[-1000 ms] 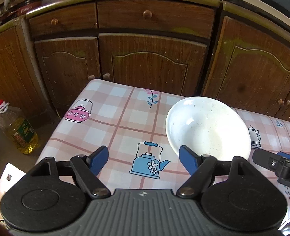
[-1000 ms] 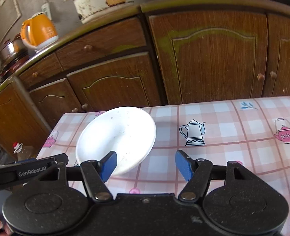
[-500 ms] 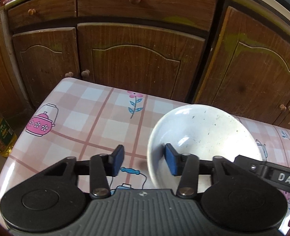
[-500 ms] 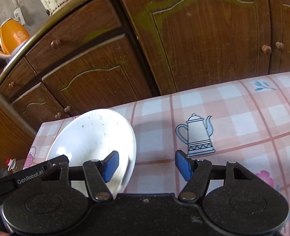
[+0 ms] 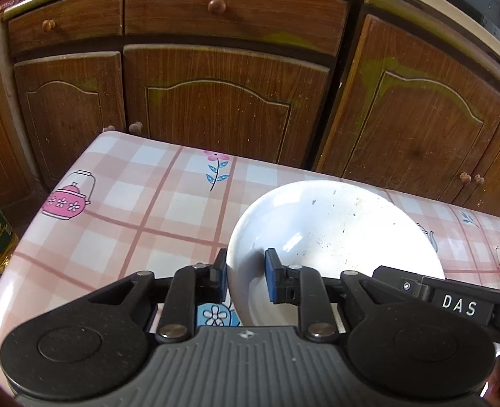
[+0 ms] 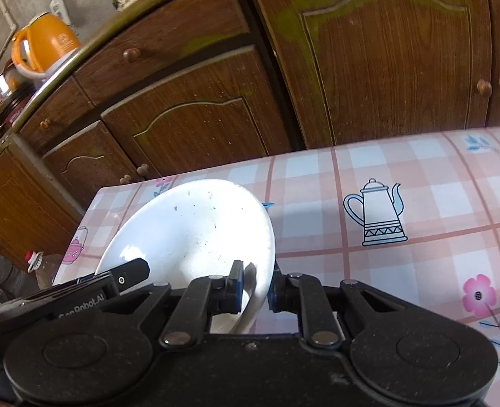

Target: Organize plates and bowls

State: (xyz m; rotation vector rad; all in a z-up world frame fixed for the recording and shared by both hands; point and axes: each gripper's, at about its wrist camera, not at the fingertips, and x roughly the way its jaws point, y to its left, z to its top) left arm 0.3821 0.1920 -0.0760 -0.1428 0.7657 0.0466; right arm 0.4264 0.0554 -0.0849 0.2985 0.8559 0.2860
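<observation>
Beyond bowl (image 6: 195, 234), right wrist only: orange kettle (image 6: 43, 47).

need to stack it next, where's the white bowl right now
The white bowl sits on the checked tablecloth near the table's cupboard-side edge, with the left gripper clamped on its left rim and the right gripper on its right rim.

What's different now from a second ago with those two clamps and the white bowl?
Both grippers moved in and down toward the white bowl and closed on its rim. The left gripper now pinches the bowl's left edge, the right gripper its right edge; a second ago both stood wide open, holding nothing. The bowl itself looks unmoved on the checked tablecloth.
</observation>
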